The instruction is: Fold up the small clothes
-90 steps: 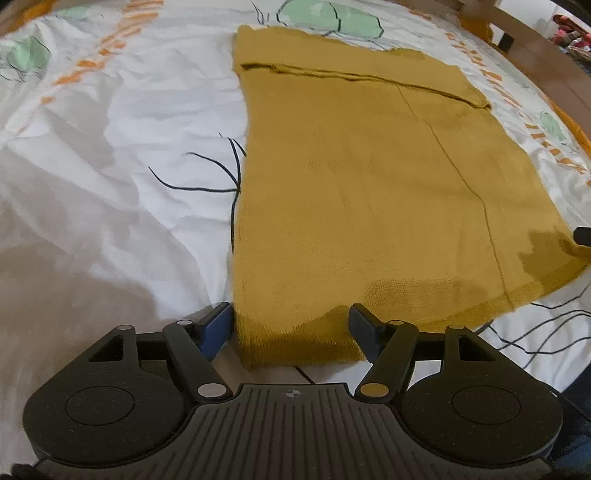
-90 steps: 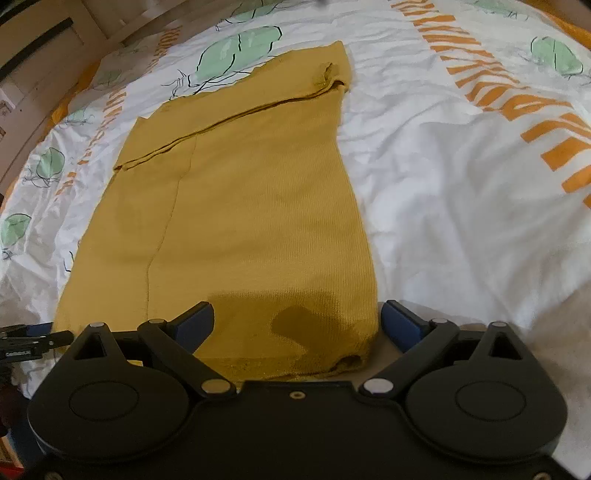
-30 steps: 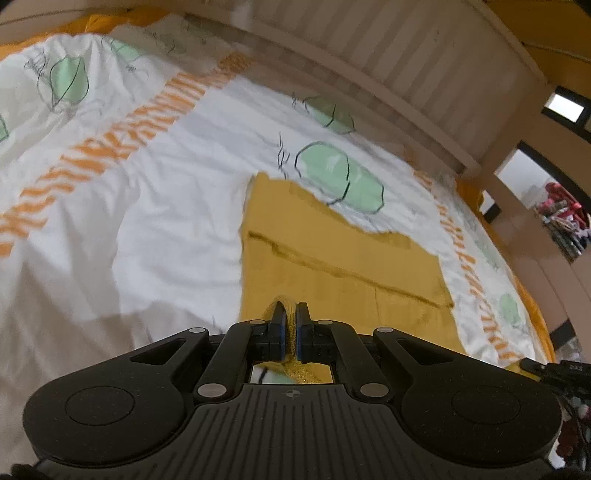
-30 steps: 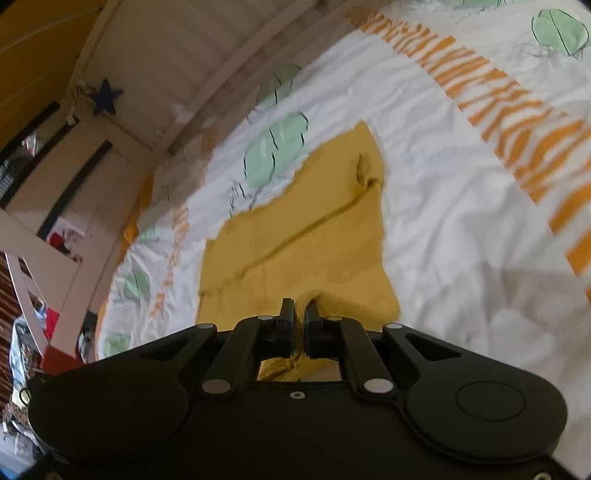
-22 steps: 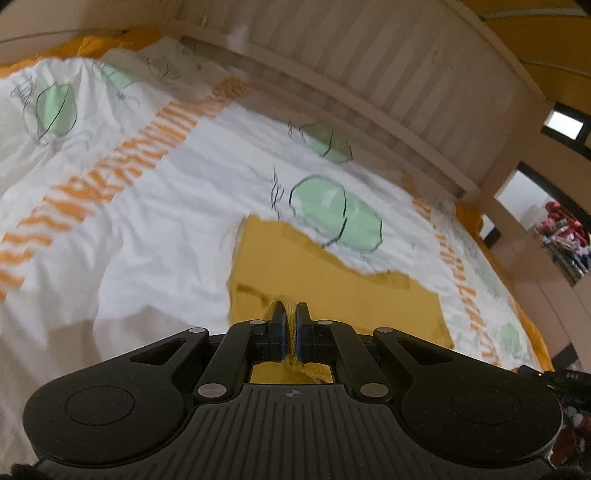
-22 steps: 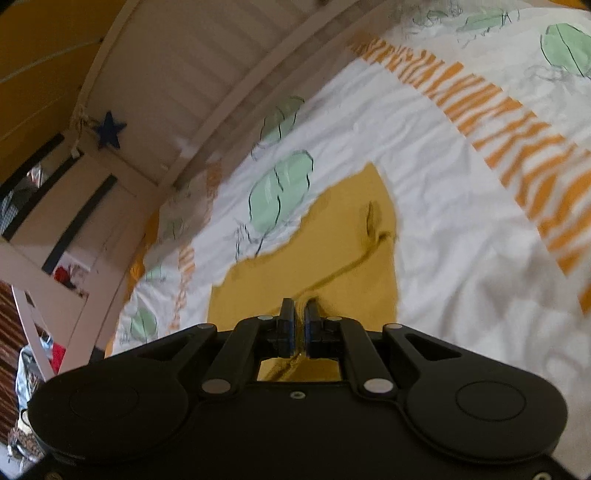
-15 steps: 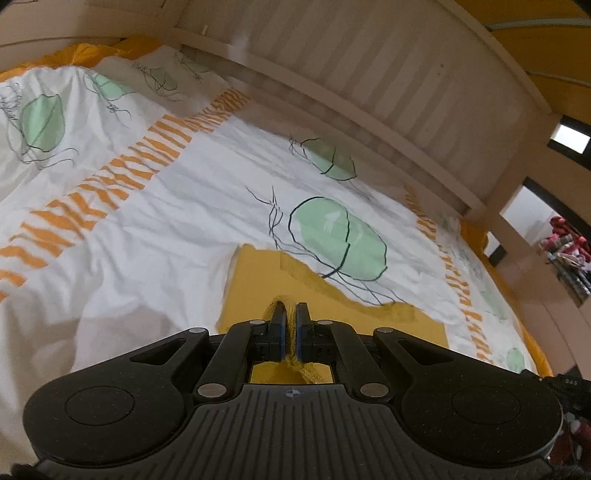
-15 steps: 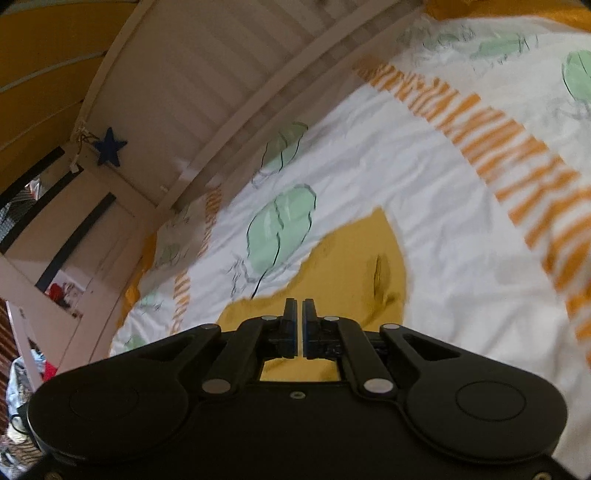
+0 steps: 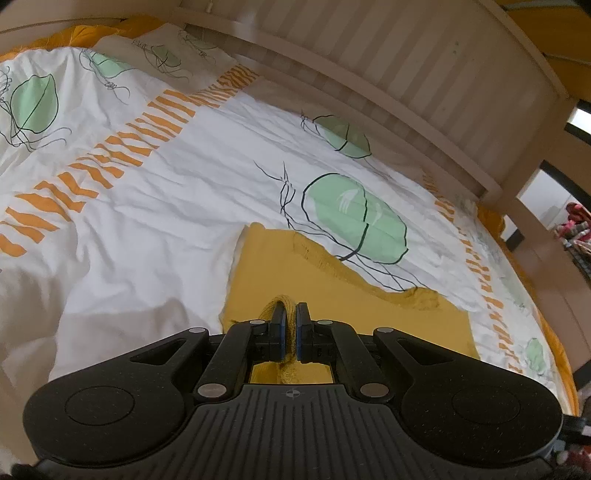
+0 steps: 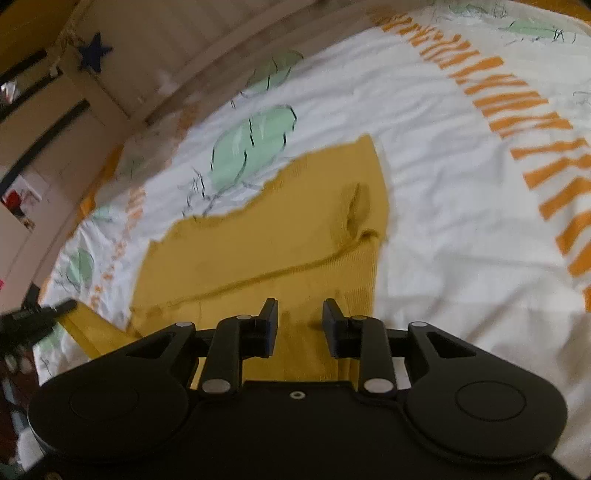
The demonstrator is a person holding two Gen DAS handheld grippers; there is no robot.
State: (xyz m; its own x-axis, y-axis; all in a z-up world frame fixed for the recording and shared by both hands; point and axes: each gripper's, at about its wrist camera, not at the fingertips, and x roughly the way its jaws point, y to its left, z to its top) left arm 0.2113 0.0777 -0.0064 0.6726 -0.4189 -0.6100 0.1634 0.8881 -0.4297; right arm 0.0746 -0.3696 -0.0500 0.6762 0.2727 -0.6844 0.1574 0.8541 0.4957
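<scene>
Right gripper (image 10: 300, 314) newly opening over mustard sweater (image 10: 258, 236), seemingly clear of it; left gripper (image 9: 290, 321) clamped on its hem.

Bed with white duvet cover (image 9: 155, 236), printed with pale green leaf shapes outlined in black and bands of orange dashes, creased. Pale wooden slatted bed rail (image 9: 388, 70) along the far side. Dark blue star ornament (image 10: 94, 51) hanging at a post. Yellow-orange wall (image 9: 546, 14) above. Lit doorway (image 9: 543, 210) beyond.

Wide bare duvet (image 9: 155, 206) lies open on both sides of the mustard knit garment (image 10: 266, 240); a slatted wooden bed rail (image 9: 388, 74) blocks the far edge.
</scene>
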